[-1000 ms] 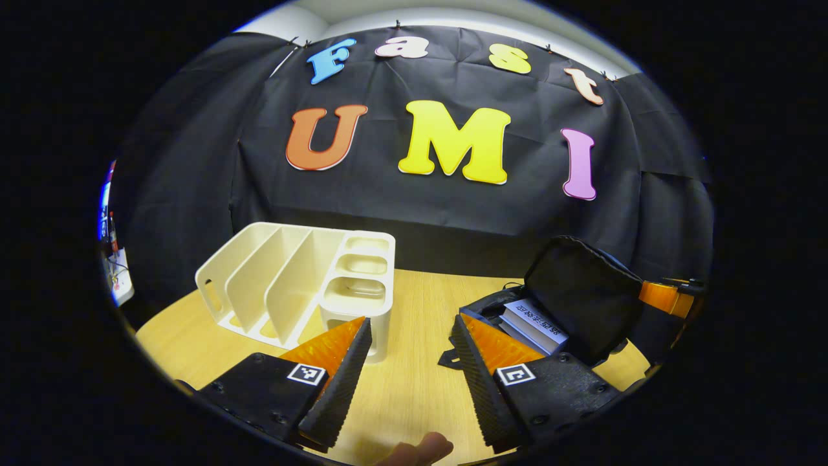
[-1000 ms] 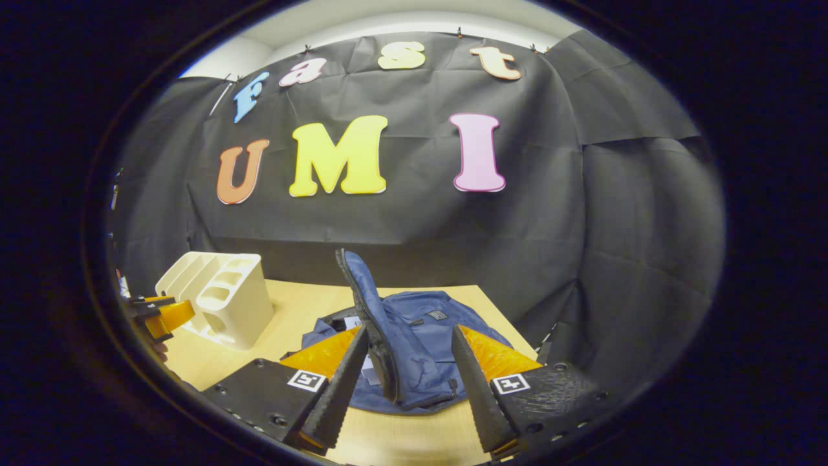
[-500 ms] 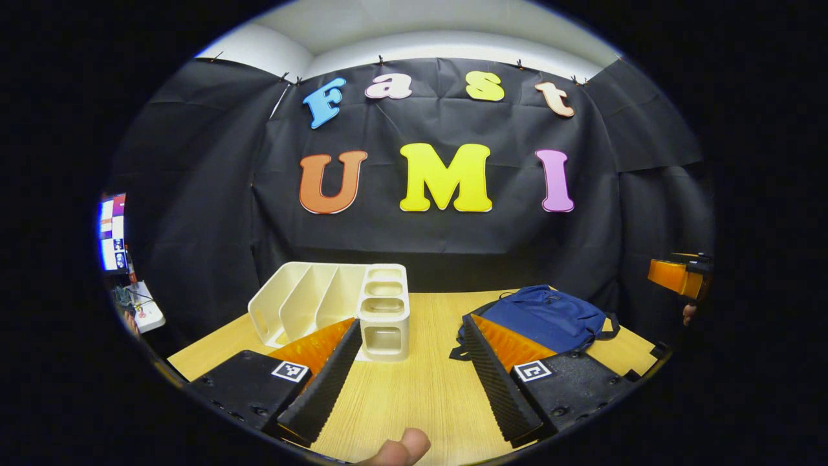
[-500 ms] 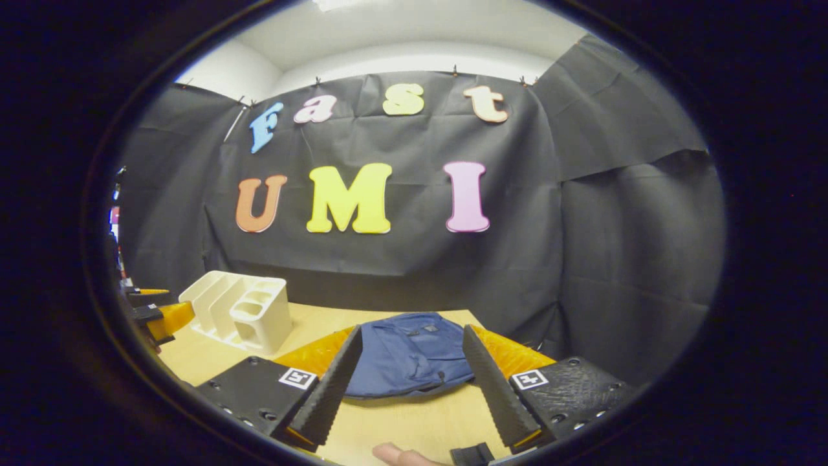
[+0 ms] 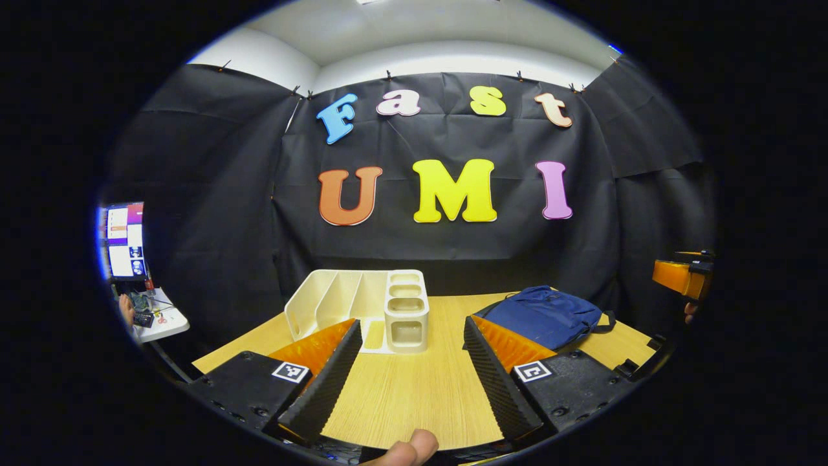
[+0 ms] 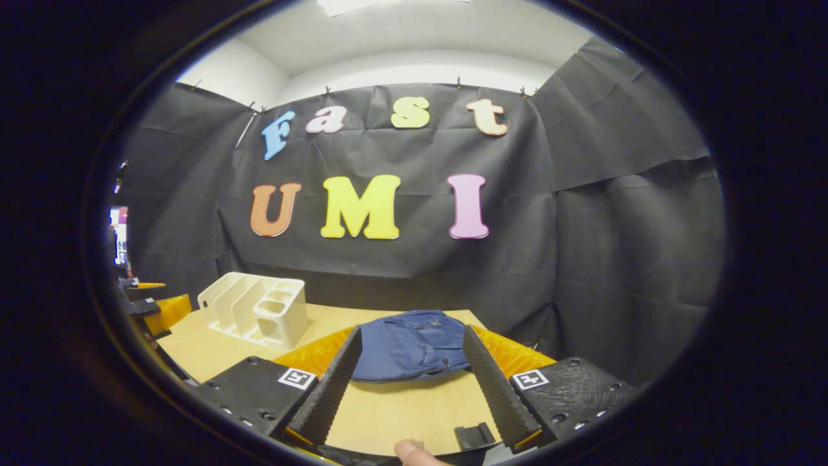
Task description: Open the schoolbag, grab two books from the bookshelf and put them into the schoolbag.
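Note:
A blue schoolbag [image 5: 542, 315] [image 6: 409, 344] lies flat on the wooden table [image 5: 414, 388], its flap down. A cream bookshelf [image 5: 362, 308] [image 6: 254, 310] stands left of it; its slots hold no books that I can see. My left gripper [image 5: 412, 330] is open above the table's near edge, between shelf and bag, holding nothing. My right gripper [image 6: 409, 336] is open too, pulled back from the bag with nothing between its fingers. The right gripper [image 5: 679, 275] also shows at the far right of the left gripper view, and the left gripper [image 6: 158, 307] at the left edge of the right gripper view.
A small side table [image 5: 155, 318] with a screen [image 5: 123, 239] stands off to the left. A fingertip [image 5: 407, 448] pokes in at the bottom of the left gripper view, another fingertip [image 6: 411, 450] in the right gripper view. A black clip [image 6: 475, 435] sits at the table's near edge.
One second ago the bag's flap stood up with books showing inside; it now lies flat. Both grippers have drawn back from the table and tilted up.

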Demonstrator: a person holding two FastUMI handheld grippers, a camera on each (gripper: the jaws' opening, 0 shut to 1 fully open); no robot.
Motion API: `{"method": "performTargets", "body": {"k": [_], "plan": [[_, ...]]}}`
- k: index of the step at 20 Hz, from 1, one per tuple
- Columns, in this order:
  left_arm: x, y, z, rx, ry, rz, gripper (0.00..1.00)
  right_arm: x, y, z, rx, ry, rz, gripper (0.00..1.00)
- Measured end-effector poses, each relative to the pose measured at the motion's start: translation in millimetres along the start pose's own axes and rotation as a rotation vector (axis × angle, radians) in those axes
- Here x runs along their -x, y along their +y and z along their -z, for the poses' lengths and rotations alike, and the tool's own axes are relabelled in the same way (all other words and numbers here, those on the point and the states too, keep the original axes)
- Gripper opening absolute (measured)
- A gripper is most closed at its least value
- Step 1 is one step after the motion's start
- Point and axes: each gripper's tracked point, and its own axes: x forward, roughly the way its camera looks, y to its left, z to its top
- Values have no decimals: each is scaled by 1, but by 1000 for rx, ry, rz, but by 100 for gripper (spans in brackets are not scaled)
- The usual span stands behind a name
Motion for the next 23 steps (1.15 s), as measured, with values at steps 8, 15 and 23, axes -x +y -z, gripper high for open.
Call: {"method": "performTargets", "body": {"k": [8,15,23], "plan": [[-1,-13,5,-8,20,45,99,-4,11,12,10,13,22,95],[-5,0,7,2,18,15,99,-8,2,22,4,33,38,95],[-7,2,9,4,23,18,99,-8,3,29,15,47,42,95]]}}
